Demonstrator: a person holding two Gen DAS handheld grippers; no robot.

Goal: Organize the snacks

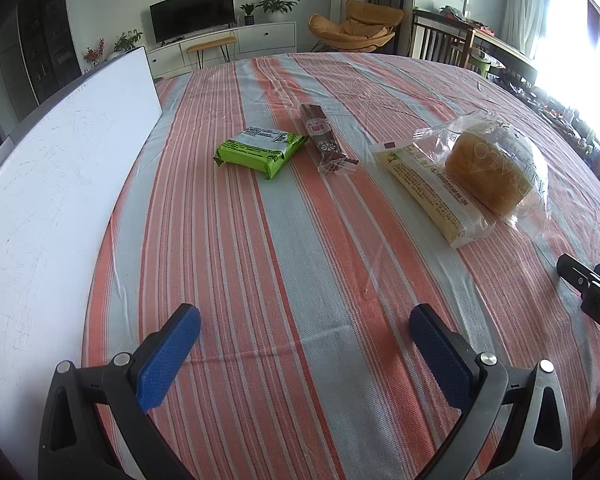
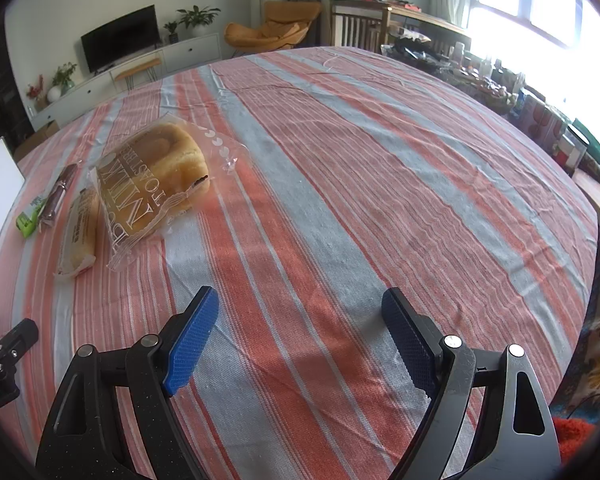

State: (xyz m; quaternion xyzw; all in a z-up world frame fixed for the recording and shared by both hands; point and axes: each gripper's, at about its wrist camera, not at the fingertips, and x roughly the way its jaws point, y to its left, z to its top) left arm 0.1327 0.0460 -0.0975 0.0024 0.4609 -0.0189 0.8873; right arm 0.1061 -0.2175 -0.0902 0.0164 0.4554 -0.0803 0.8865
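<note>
Four snacks lie in a row on the striped tablecloth (image 1: 260,280). A green packet (image 1: 260,149) is leftmost, then a brown wrapped bar (image 1: 324,140), a long pale yellow packet (image 1: 428,190), and a bagged bread loaf (image 1: 488,168). In the right wrist view the loaf (image 2: 156,184), yellow packet (image 2: 80,232), brown bar (image 2: 58,196) and green packet (image 2: 30,216) lie at the left. My left gripper (image 1: 304,320) is open and empty, short of the snacks. My right gripper (image 2: 300,304) is open and empty over bare cloth, right of the loaf.
A white board (image 1: 60,184) lies along the table's left side. The right gripper's body (image 1: 592,292) shows at the right edge of the left wrist view. Clutter and boxes (image 2: 548,128) line the table's far right edge.
</note>
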